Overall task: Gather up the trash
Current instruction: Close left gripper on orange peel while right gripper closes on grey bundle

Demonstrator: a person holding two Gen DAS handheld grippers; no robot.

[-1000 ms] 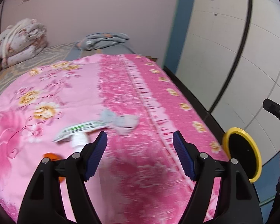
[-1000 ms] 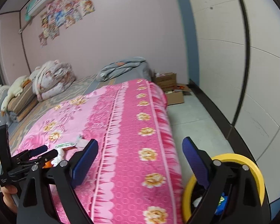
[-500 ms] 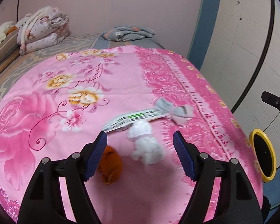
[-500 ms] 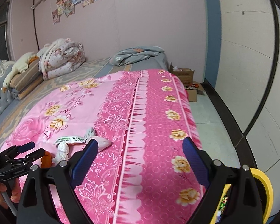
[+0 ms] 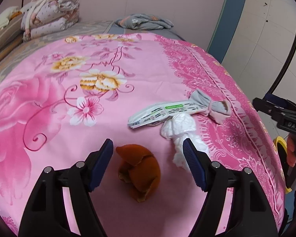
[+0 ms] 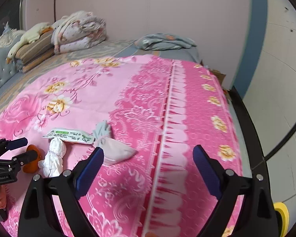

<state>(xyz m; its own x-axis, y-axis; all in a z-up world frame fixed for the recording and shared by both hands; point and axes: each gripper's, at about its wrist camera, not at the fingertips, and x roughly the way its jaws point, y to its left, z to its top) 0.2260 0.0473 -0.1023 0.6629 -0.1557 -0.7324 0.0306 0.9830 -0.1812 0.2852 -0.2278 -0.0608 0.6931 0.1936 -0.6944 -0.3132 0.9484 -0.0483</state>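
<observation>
Trash lies on the pink floral bedspread: an orange peel, a crumpled white tissue, a white wet-wipe packet with a green label and a grey-pink sock. My left gripper is open, low over the bed, with the peel lying between its blue pads and untouched. My right gripper is open and empty, hovering just right of the sock. In the right wrist view the left gripper shows at the left edge by the peel, tissue and packet.
A yellow-rimmed bin stands on the floor past the bed's right edge, its rim also low right in the right wrist view. Folded quilts, a grey blanket and a goose toy lie at the far end.
Both grippers have dropped closer to the bed and swung left towards the trash. The peel now lies between the left pads; the sock has come near the right gripper. The bin slid out of centre.
</observation>
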